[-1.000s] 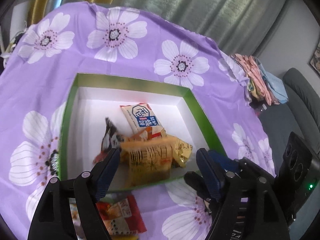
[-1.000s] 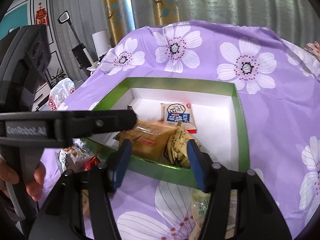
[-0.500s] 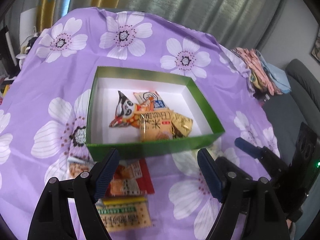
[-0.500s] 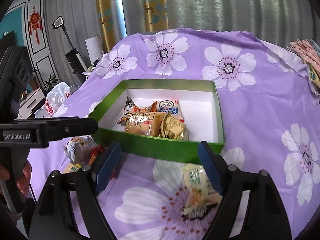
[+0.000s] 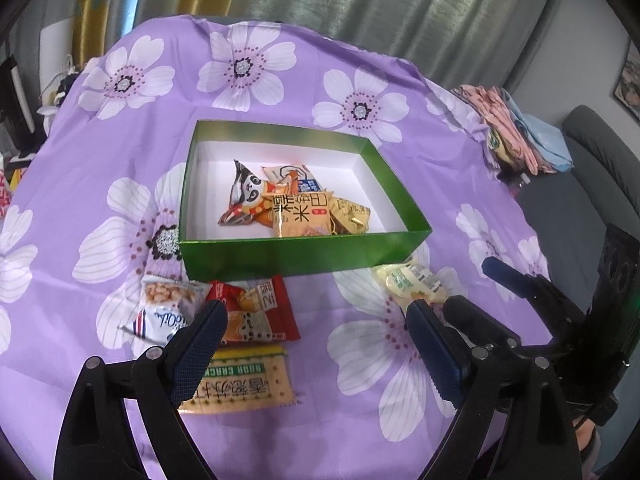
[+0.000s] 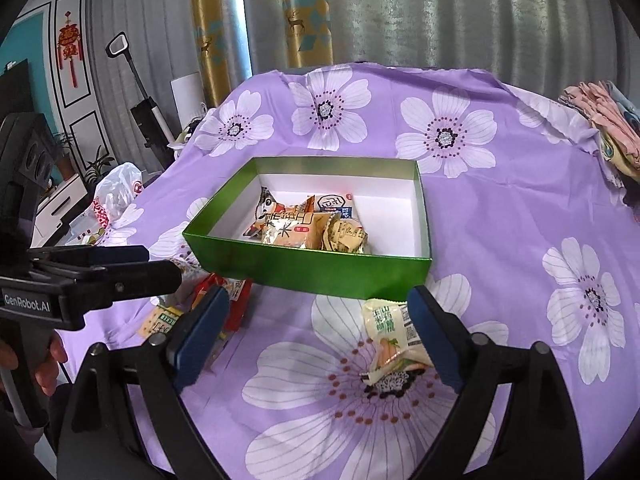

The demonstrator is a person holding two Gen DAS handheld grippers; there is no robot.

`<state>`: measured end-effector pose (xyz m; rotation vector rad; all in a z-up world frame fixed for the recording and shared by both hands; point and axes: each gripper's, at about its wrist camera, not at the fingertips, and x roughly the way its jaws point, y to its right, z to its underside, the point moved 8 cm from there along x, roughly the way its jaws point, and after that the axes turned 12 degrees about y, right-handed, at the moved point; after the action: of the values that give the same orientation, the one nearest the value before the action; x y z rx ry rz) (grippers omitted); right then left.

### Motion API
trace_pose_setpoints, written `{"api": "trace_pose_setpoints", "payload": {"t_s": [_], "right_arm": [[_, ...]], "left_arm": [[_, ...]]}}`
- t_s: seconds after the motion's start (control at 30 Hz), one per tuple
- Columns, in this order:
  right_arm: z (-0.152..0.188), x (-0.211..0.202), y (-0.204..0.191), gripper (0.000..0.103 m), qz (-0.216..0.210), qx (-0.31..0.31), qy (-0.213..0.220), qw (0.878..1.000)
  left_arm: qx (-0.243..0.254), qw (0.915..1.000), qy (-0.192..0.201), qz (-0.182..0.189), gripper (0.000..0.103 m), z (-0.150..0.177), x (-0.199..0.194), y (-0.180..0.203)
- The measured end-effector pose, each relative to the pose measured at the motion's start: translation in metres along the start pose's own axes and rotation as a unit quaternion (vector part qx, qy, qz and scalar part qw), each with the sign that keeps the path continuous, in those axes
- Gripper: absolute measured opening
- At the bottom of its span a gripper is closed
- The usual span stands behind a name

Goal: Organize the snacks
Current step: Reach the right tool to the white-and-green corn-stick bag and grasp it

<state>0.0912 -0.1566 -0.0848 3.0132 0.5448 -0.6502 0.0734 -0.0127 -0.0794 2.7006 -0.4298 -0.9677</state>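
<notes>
Green box [image 5: 304,252] mid-table holds several snacks [image 5: 296,208]; others lie outside along its near wall, awaiting sorting. Left gripper [image 5: 316,340] and right gripper [image 6: 320,336] hover, jaws opening, empty.

A box [image 5: 304,256] sits mid-table on a cloth [image 5: 100,152]. Inside it, four packets [image 5: 298,212] lie bunched together toward its near wall. In front of the box's left corner lie three packets: a peanut bag [image 5: 164,308], a packet [image 5: 256,312] beside it, and a cracker pack [image 5: 240,380] nearer still. One packet [image 6: 394,336] lies before the right corner. Folded cloths [image 5: 516,128] sit at the far right edge.
</notes>
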Motion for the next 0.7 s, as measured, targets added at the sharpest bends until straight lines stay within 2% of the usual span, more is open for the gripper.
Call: {"api": "trace_pose_setpoints", "payload": {"t_s": [0.33,0.7], "right_arm": [[0.007,-0.021,-0.001,0.091,0.003,0.003,0.002,1.0],[0.015,-0.024,0.011,0.091,0.009,0.018,-0.003,1.0]], "left_arm": [[0.002,0.9999,-0.015,0.009,0.091,0.015,-0.004,0.008],[0.011,0.9992,-0.035,0.015,0.091,0.026,0.003,0.021]]}}
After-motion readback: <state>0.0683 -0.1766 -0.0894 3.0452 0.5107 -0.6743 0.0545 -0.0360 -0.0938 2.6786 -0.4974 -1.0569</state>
